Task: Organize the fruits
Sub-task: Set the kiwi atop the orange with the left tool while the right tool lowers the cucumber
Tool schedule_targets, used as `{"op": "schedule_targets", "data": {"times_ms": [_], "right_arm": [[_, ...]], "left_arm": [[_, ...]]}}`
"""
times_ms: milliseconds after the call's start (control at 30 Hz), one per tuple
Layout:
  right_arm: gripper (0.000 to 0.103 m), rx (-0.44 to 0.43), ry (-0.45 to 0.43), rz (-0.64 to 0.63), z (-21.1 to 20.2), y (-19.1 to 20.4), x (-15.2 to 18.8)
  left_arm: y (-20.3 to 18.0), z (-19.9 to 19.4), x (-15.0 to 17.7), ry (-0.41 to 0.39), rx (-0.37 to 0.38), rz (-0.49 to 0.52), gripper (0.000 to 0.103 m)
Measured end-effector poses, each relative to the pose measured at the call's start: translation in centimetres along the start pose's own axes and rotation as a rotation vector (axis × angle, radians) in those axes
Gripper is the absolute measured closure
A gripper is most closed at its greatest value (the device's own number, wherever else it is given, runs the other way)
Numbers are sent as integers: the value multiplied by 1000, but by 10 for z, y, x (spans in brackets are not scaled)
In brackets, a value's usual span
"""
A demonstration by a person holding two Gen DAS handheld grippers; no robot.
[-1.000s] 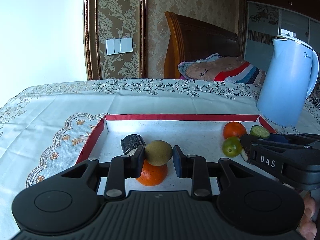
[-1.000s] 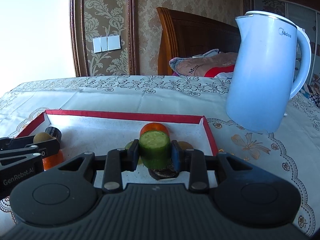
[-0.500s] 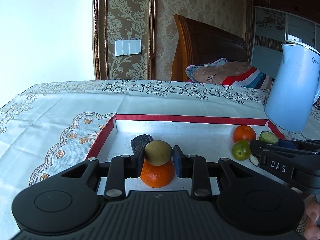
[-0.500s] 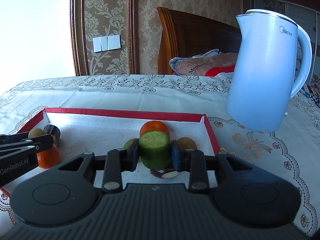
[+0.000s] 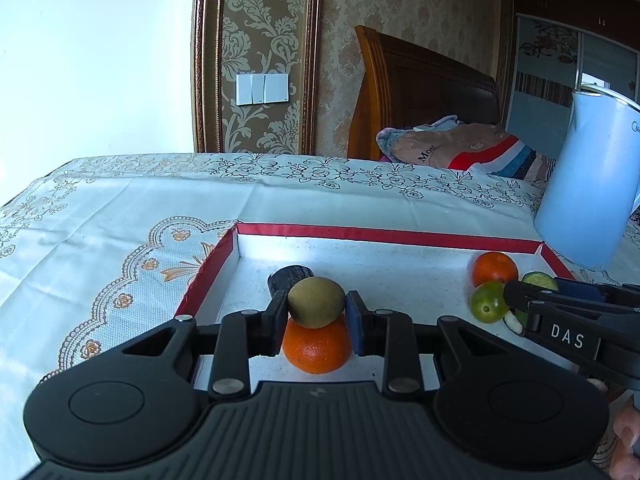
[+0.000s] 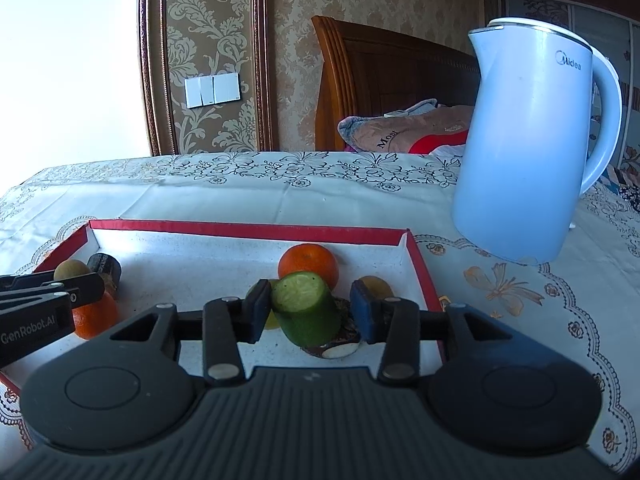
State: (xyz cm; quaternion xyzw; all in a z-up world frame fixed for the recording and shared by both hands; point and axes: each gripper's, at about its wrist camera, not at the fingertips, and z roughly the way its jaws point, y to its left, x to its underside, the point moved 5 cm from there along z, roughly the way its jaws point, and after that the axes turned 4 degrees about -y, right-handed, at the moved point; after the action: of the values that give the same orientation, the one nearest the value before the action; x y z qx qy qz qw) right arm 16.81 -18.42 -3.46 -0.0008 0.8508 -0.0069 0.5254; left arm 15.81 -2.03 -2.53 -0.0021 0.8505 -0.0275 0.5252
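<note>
- Left gripper [image 5: 317, 312] pinches a kiwi [image 5: 316, 302] just above an orange [image 5: 317, 346] in the tray [image 5: 384, 234].
- Right gripper [image 6: 311, 312] is opening; cucumber [image 6: 306, 307] (tilted) sits between its jaws, right pad clear.

The left gripper [image 5: 317, 316] is angled downward, its jaws clamped on a kiwi [image 5: 316, 301]; the right gripper [image 6: 308, 312] is tilted downward likewise, its jaws opening, with a cucumber piece [image 6: 306, 308] tipped between them; fingertips [image 5: 626, 446] are glimpsed behind the right gripper.
</note>
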Motion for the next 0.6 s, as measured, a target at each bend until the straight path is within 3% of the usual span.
{"op": "schedule_targets", "data": {"times_ms": [133, 267, 600], "right_arm": [[55, 4, -7, -4, -1, 0, -1], [46, 8, -7, -6, -1, 0, 0], [27, 19, -22, -8, -4, 0, -1]], "left_arm": [[0, 1, 1, 8, -3, 5, 70], [0, -1, 0, -14, -9, 4, 43], [4, 0, 0, -2, -12, -9, 38]]}}
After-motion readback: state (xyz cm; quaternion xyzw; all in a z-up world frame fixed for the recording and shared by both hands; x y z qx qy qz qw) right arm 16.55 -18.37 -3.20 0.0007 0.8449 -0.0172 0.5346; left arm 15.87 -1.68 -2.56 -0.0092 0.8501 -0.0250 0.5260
